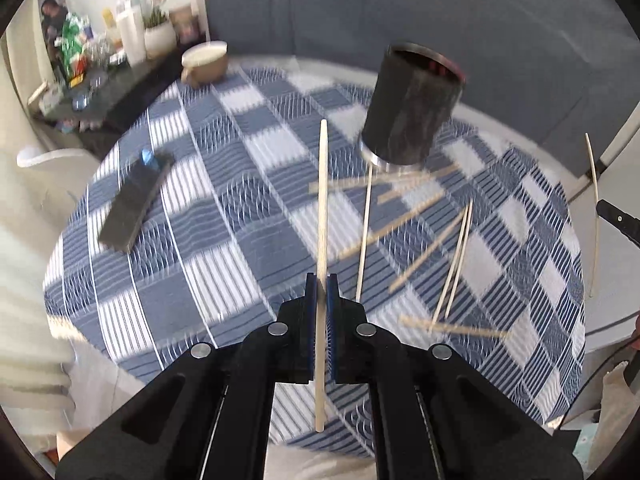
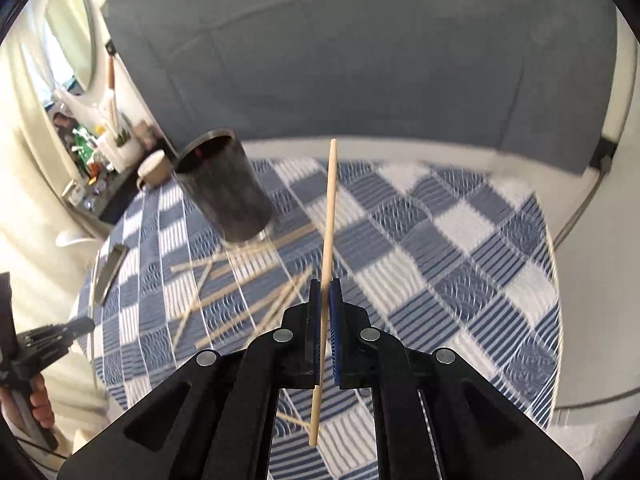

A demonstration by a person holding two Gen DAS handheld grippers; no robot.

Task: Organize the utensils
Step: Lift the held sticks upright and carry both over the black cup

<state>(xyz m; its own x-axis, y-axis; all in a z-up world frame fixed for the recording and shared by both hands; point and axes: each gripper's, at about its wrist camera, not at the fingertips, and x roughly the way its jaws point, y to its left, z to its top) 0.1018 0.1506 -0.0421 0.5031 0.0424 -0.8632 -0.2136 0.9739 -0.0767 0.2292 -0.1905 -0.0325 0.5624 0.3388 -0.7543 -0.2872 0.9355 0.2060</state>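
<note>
My left gripper is shut on a pale wooden chopstick that stands upright above the checked tablecloth. My right gripper is shut on another chopstick, also upright. A dark cylindrical holder stands on the table beyond the left gripper, up and to the right; in the right wrist view the holder is to the upper left. Several loose chopsticks lie scattered on the cloth in front of the holder, also seen in the right wrist view. The right gripper's chopstick shows at the left view's right edge.
A round table with a blue-and-white checked cloth carries a dark flat box at the left and a beige mug at the far edge. A grey sofa stands behind. A cluttered shelf is at the far left.
</note>
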